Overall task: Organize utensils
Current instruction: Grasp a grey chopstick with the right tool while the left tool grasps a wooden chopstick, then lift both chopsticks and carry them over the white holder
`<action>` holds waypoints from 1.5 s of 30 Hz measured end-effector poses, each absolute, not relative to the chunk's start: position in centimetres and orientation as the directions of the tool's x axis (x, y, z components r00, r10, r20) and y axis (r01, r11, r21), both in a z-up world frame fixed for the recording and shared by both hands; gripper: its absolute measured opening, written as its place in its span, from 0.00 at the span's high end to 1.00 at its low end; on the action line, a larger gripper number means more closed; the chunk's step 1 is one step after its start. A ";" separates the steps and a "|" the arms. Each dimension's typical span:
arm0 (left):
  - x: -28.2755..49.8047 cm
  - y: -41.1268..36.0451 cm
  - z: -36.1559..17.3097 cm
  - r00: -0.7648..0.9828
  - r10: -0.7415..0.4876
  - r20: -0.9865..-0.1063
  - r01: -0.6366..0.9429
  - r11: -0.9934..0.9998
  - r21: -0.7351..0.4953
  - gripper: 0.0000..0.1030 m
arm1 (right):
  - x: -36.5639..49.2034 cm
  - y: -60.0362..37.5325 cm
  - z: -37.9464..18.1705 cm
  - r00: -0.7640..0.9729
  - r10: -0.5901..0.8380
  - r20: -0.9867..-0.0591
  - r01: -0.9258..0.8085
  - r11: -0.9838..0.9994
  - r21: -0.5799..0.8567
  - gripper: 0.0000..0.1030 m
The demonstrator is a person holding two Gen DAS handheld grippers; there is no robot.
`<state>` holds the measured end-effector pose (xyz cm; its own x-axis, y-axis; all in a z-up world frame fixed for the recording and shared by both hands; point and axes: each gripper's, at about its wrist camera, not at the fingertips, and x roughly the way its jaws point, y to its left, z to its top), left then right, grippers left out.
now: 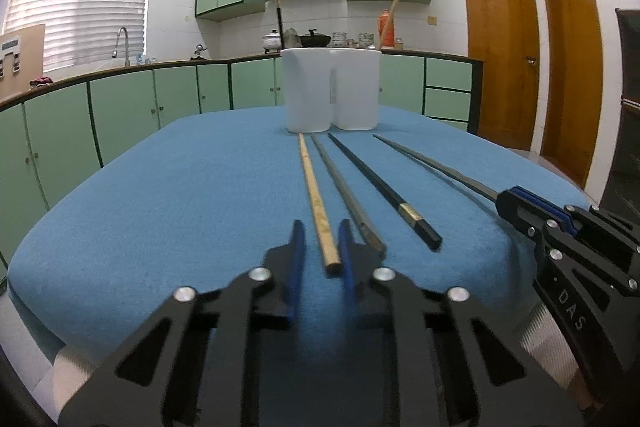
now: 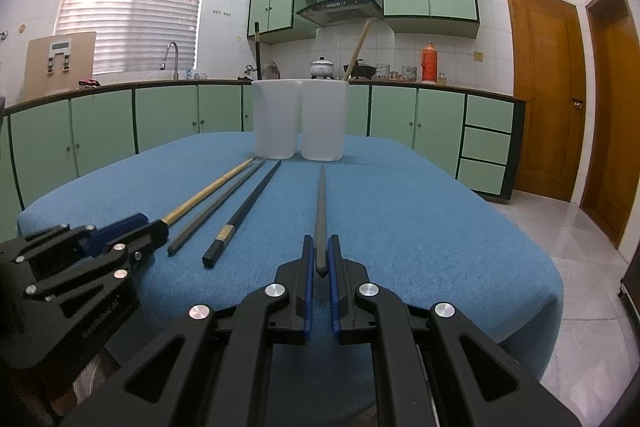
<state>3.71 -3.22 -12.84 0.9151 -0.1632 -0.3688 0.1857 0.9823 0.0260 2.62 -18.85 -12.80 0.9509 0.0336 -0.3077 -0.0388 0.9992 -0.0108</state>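
Four chopsticks lie on blue-covered bench (image 2: 420, 227) before white two-compartment holder (image 2: 300, 119). Left gripper (image 1: 320, 247) fingers apart, straddling wooden chopstick (image 1: 316, 199) butt. Right gripper (image 2: 320, 259) fingers narrowly apart around grey chopstick (image 2: 321, 219) end, contact unclear. Best practice: close squarely on butt, lift level, tip point-down into compartment.

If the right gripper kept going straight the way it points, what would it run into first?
The right gripper already straddles the near end of the grey chopstick, so it would slide along that stick first. Beyond it, the line seems to lead to the white holder, probably its right-hand cup; depth is unclear.
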 end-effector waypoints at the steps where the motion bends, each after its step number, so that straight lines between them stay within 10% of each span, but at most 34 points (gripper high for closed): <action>1: 3.7 -3.4 -12.8 0.915 -0.162 -0.369 0.186 0.982 0.030 0.91 | 2.6 -18.9 -12.7 0.952 0.033 -0.305 -0.038 0.999 -0.010 0.93; 32: 4.3 -1.1 1.7 0.974 -0.172 -0.149 0.173 0.985 -0.007 0.94 | 5.2 -22.0 2.3 0.963 0.140 -0.230 -0.138 0.990 0.026 0.94; 45: 8.7 -1.1 7.9 0.950 -0.242 -0.196 0.241 0.970 -0.029 0.94 | 10.6 -22.5 8.5 0.915 0.275 -0.296 -0.271 0.961 0.057 0.94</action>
